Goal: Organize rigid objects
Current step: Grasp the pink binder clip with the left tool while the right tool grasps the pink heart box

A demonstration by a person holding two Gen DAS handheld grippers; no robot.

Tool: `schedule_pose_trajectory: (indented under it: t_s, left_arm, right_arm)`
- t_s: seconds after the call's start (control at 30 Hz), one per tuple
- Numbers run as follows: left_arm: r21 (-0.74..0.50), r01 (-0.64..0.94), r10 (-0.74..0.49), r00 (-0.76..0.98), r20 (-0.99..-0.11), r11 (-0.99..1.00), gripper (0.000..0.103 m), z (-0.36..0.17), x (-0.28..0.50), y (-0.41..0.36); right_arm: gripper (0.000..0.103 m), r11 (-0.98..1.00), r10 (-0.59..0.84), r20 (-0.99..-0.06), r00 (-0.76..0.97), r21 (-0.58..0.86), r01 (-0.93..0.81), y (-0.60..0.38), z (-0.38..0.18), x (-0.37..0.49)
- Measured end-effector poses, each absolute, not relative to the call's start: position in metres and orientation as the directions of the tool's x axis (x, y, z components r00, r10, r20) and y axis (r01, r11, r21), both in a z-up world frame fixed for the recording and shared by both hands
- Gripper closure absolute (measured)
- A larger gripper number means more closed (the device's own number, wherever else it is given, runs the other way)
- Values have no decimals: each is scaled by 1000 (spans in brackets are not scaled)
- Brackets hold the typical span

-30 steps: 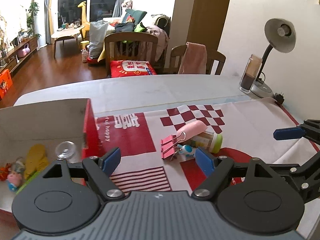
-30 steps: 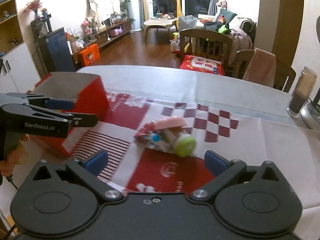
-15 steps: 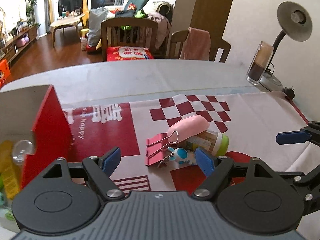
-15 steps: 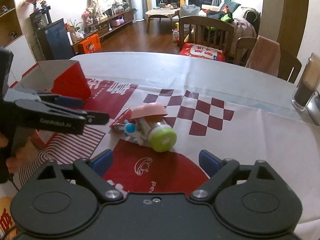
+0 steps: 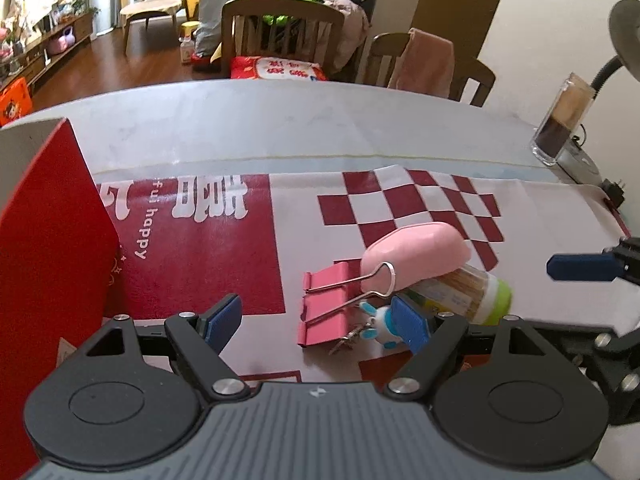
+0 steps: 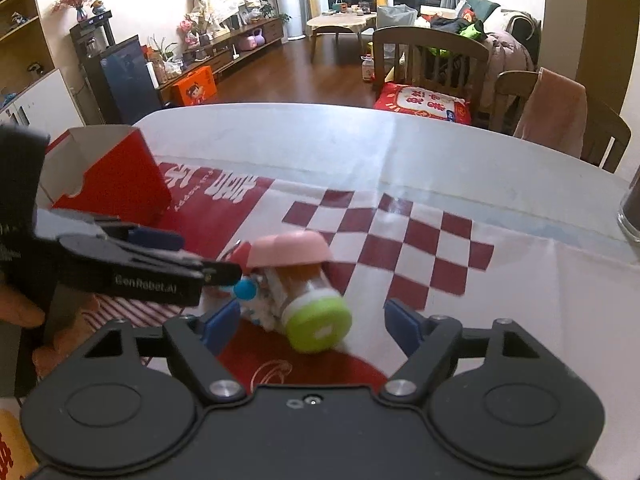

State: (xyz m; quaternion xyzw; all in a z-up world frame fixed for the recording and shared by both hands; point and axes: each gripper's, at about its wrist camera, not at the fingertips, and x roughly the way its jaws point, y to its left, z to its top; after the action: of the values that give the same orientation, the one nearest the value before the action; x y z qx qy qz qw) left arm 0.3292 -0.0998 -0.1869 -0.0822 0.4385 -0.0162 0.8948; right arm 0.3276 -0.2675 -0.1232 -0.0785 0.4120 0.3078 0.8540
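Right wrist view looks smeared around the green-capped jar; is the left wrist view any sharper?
Right wrist: green-capped jar and pink case motion-blurred. Left wrist: jar, pink binder clip crisp. Both bow straight lines.

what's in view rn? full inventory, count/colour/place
binder clip: 1, pink, on mat, left of the pile
pink oval case: 1, resting on the jar
jar: 1, clear with green lid, lying on its side
bunny toy: 1, white and blue, in front of the jar
box: 1, red, open, left on the table
mat: 1, red and white, on table
glass container: 1, clear, dark contents, far right
left claw: open, at the clip
right claw: closing, jar lid between the pads, not yet pressed
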Motion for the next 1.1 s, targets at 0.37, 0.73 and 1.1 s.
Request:
schedule_pose_trajectory:
  t_s: [0.37, 0.73, 1.1]
  left_arm:
    - [-201, -62, -121, 616, -779, 978, 22, -199, 340, -93]
    - [-267, -35, -186, 630, -754, 963, 37, -204, 343, -92]
    - [-324, -21, -239, 632, -737, 946, 58, -206, 345, -91]
  right_arm:
    - [26, 811, 498, -747, 440, 220, -542, -261, -135, 362]
    - [26, 789, 555, -755, 349, 345, -508, -235, -154, 394]
    - [35, 785, 571, -759, 313, 392, -479, -230, -164, 400]
